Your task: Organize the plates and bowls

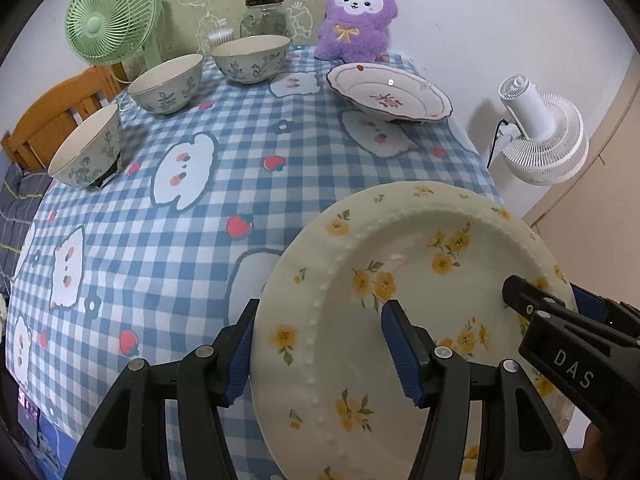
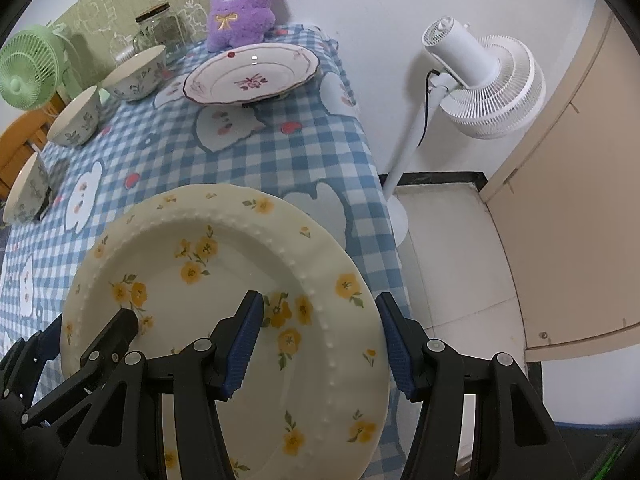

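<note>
A cream plate with yellow flowers (image 1: 404,292) lies at the near right edge of the checked table; it also shows in the right wrist view (image 2: 224,280). My left gripper (image 1: 320,352) is open, its jaws either side of the plate's left rim. My right gripper (image 2: 320,344) is open, its jaws either side of the plate's right rim, and it shows in the left wrist view (image 1: 560,320). A white plate with red flowers (image 1: 390,94) sits at the far right. Three patterned bowls (image 1: 168,84) stand along the far left.
A purple plush toy (image 1: 356,20), a glass jar (image 1: 266,16) and a green fan (image 1: 112,16) stand at the table's back. A white standing fan (image 2: 480,84) is on the floor to the right. A wooden chair (image 1: 56,112) is at the left.
</note>
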### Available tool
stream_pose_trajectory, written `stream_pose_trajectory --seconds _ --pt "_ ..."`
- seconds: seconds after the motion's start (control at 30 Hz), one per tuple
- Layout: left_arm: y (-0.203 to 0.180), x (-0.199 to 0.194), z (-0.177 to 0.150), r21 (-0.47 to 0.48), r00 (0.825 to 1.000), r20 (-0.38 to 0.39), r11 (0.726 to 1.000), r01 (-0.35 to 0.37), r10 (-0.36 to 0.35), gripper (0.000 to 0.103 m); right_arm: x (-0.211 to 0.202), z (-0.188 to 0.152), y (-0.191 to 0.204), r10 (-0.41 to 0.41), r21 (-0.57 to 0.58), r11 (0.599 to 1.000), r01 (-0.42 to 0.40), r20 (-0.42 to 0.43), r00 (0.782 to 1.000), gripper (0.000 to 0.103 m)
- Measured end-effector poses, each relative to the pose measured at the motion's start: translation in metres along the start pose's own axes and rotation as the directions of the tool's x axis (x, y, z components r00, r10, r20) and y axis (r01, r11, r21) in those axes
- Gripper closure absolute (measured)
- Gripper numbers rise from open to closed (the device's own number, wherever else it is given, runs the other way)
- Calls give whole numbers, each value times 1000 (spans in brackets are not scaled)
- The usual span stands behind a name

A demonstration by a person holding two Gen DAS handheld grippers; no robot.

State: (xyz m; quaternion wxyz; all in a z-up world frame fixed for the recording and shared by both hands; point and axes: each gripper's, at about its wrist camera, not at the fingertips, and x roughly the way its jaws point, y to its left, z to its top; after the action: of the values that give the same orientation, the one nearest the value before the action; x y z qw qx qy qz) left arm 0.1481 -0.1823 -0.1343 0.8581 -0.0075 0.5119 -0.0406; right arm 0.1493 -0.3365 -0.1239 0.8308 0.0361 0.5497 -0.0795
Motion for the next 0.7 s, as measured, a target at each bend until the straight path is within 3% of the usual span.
stream_pose_trajectory --seconds 0.7 --pt "-9 9 0 64 996 51 995 -80 77 42 19 -4 -1 25 39 999 -24 -32 999 42"
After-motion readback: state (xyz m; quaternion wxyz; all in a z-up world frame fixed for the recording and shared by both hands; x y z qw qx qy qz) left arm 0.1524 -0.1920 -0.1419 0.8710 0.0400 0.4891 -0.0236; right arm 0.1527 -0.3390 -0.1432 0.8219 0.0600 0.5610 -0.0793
